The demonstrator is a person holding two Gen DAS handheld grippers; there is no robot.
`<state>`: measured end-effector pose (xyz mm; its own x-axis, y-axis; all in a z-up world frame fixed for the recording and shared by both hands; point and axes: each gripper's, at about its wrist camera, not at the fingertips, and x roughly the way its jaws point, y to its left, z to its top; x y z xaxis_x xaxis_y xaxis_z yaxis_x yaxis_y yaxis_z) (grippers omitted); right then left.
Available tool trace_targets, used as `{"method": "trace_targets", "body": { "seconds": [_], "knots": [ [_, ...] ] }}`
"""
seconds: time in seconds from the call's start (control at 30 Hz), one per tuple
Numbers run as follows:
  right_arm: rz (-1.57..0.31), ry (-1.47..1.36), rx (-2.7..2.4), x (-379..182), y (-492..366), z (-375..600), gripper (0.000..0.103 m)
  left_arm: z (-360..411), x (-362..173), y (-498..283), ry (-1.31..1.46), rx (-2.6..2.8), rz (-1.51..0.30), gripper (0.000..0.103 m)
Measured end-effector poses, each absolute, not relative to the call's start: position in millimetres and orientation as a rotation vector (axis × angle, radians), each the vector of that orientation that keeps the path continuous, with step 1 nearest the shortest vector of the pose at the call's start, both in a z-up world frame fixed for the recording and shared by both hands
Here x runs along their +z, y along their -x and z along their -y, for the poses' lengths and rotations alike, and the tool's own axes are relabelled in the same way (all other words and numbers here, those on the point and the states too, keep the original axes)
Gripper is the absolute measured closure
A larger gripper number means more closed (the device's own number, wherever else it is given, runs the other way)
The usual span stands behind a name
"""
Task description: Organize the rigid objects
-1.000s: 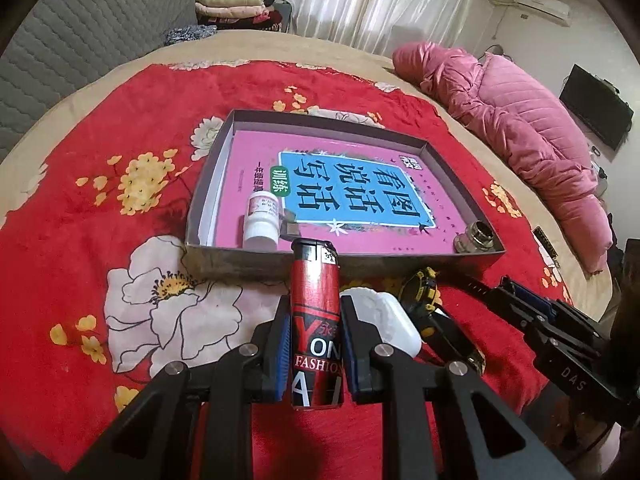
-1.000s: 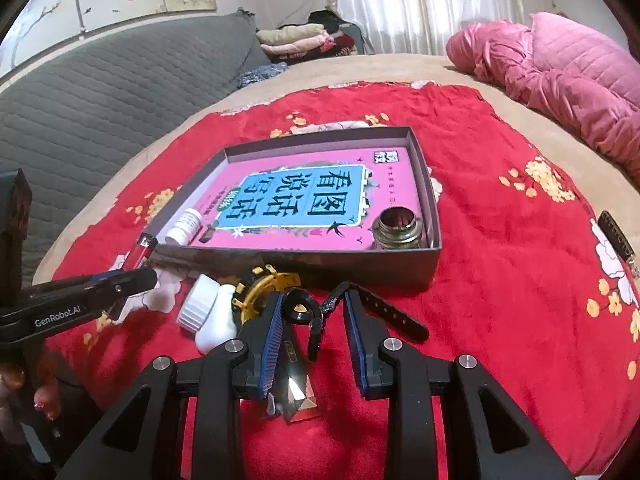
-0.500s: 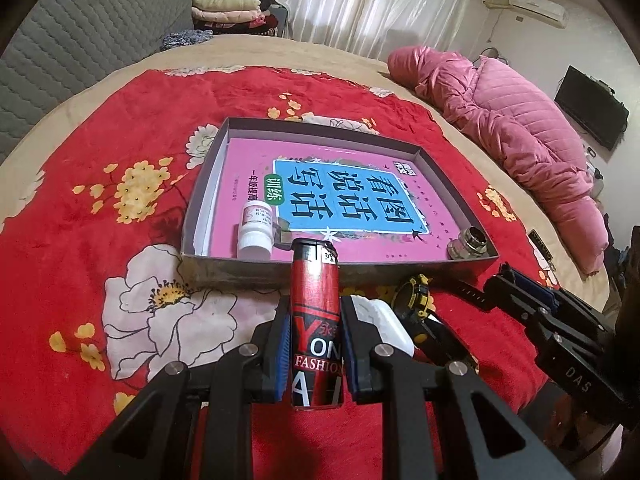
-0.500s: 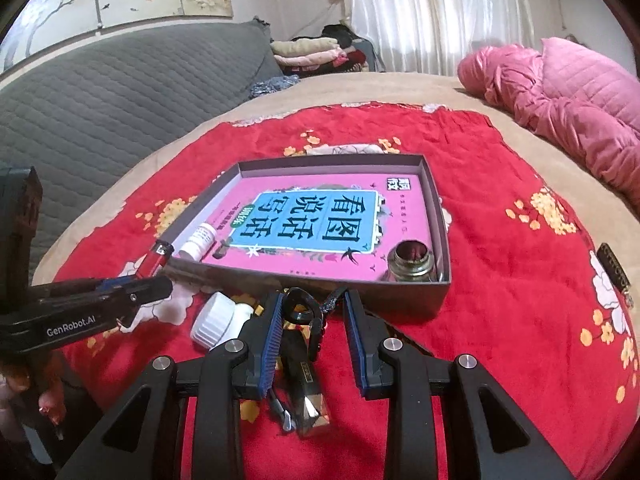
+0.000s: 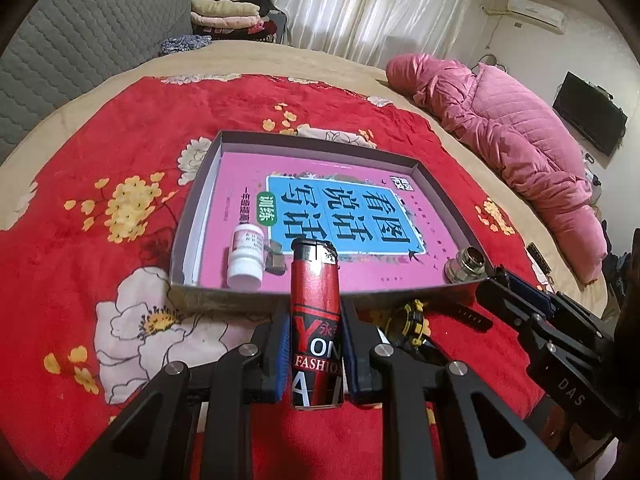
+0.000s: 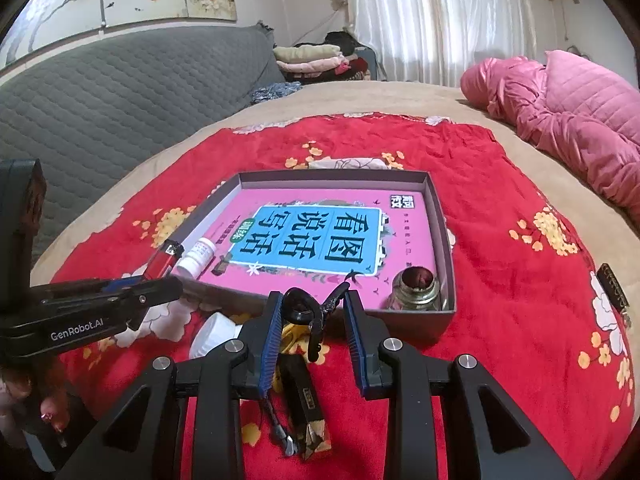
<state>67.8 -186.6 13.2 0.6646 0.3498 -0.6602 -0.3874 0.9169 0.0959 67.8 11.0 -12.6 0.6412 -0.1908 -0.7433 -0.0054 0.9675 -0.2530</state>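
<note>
Pinching a red cylindrical lighter in the left claw just short of the shallow grey cardboard box, and a black eyelash curler in the right claw, both are being carried boxward, each needing lowering over the near wall before release.

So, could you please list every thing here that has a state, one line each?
left tool: shut on the red lighter.
red lighter: gripped, over the box's near wall.
right tool: holds a black key ring with hanging pieces.
box: open, pink book flat inside.
white pill bottle: lying in the box, capped.
metal jar: in the box, without lid.
yellow-black watch: lying on the red blanket, outside the box.
</note>
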Motion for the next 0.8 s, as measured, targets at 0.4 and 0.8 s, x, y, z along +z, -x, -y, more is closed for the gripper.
{"method": "trace_targets", "body": {
  "seconds": [0.4,0.8],
  "knots": [
    [-0.718,0.04,0.394,17.7,-87.1,184.4,0.072,-14.0,-9.1,-81.3,0.255,-0.112,-0.851,0.081],
    [-0.709,0.044,0.391,20.7,-100.1,177.5,0.072,-5.5,-8.8,-99.1,0.246,-0.123,-0.85,0.081]
  ]
}}
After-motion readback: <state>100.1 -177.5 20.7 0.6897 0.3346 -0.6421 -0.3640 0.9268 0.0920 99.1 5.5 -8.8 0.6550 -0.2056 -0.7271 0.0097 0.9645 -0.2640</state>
